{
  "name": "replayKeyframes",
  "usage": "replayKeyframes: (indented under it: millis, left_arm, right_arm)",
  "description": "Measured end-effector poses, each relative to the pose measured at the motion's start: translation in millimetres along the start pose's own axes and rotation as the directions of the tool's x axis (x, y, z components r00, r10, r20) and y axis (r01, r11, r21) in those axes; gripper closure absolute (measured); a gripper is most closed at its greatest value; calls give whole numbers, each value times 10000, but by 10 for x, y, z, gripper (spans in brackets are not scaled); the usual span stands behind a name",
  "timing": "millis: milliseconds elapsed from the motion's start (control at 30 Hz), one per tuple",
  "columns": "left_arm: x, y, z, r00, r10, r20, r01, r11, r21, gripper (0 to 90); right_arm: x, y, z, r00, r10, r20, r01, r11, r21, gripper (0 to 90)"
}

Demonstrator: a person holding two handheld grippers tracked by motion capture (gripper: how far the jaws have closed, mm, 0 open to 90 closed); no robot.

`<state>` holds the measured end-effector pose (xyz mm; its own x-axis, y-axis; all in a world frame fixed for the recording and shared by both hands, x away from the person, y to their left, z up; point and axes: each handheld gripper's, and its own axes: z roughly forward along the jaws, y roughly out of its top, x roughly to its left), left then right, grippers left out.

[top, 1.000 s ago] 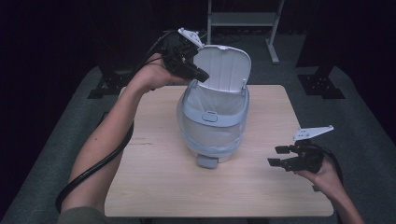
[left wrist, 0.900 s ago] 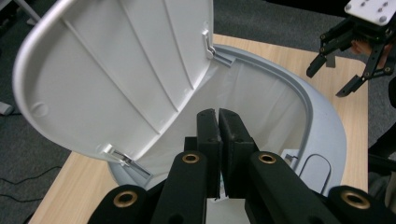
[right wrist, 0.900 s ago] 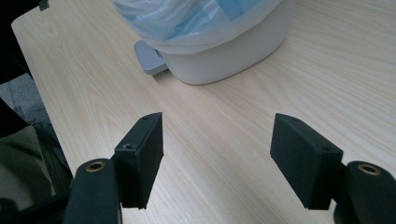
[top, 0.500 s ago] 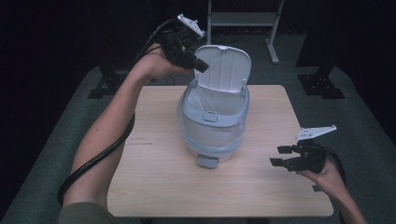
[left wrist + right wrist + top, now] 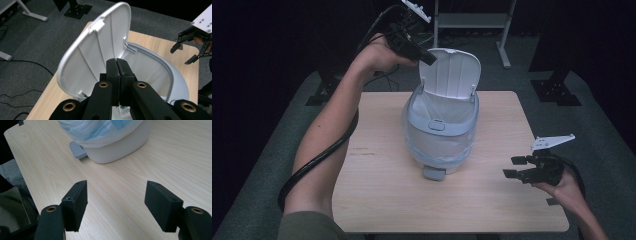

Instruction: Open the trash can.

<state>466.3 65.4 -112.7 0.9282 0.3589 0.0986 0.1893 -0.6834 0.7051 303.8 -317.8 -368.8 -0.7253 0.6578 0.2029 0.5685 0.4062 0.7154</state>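
Note:
A white pedal bin [image 5: 439,135] with a pale liner bag [image 5: 100,130] stands mid-table, its lid [image 5: 451,75] swung up to upright. My left gripper [image 5: 429,59] hovers by the lid's upper left edge, jaws shut with nothing between them. In the left gripper view the shut tips [image 5: 116,61] point at the lid's ribbed inner face [image 5: 95,47]. Whether they touch it I cannot tell. My right gripper [image 5: 512,167] hangs over the table's right side, open and empty. Its jaws [image 5: 116,195] face the bin's base and grey foot pedal [image 5: 76,148].
The wooden table [image 5: 377,190] has bare room in front of and beside the bin. The left gripper's cable [image 5: 312,165] loops down past the table's left edge. A metal stand [image 5: 472,20] and black bases [image 5: 557,92] sit on the carpet beyond.
The left gripper has risen along the lid's left edge toward its top, still shut. The lid stays upright. The right gripper has kept still.

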Motion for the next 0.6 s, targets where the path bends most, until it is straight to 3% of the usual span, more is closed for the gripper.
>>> replayKeyframes:
  millis: [600]
  left_arm:
    - [190, 214, 64, 9998, -128, -147, 127, 9999, -81, 885]
  right_arm:
    - [-43, -55, -30, 9999, 161, 31, -161, 9999, -61, 340]
